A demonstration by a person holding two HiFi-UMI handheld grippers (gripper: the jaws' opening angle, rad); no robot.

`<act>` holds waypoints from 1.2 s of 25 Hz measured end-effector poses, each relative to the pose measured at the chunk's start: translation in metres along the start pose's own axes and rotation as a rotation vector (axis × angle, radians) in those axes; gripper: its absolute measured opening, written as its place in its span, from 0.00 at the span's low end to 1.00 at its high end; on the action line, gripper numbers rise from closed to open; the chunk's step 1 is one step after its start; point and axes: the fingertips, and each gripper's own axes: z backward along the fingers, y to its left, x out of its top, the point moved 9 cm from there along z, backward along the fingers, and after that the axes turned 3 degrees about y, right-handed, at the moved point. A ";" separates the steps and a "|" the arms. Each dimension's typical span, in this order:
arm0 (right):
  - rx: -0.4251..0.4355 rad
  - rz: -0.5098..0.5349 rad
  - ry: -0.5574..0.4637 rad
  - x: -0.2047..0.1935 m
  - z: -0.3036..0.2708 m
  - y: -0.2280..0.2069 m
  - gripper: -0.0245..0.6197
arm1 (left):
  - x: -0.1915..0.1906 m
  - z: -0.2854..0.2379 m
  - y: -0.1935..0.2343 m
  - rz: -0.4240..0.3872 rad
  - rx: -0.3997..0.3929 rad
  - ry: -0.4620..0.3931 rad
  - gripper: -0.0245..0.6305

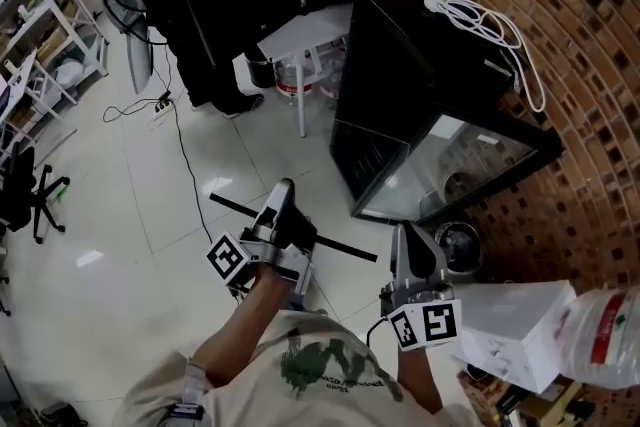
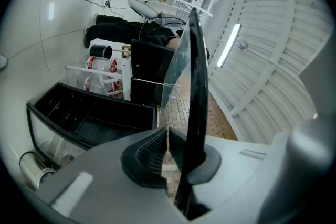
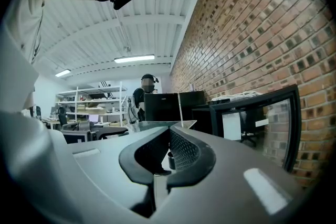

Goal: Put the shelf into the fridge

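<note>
left gripper (image 2: 169, 139) clamping shelf (image 2: 196, 86) edge, fridge (image 1: 400, 75) ahead

Black-edged glass shelf (image 2: 197, 86) near open fridge (image 1: 400, 55)

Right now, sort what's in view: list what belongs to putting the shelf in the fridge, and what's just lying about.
Job: black-edged glass shelf; black glass-door fridge; left gripper, clamped on the shelf.
Lying about: white coiled cable; clear red-labelled bottles; black office chair.
</note>
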 end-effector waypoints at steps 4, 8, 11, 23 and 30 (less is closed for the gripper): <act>-0.011 0.000 0.007 0.007 -0.031 -0.005 0.04 | 0.019 -0.027 0.003 0.009 0.011 0.004 0.07; -0.028 0.002 0.010 0.015 -0.064 -0.006 0.04 | 0.040 -0.054 0.004 0.018 0.020 0.023 0.07; -0.047 0.001 0.009 0.020 -0.090 -0.006 0.04 | 0.058 -0.076 0.005 0.018 0.022 0.043 0.07; -0.137 0.022 0.012 0.031 -0.171 -0.004 0.04 | 0.113 -0.146 0.021 0.060 0.051 0.138 0.07; -0.192 0.058 0.004 0.037 -0.194 0.003 0.04 | 0.129 -0.173 0.027 0.078 0.050 0.202 0.07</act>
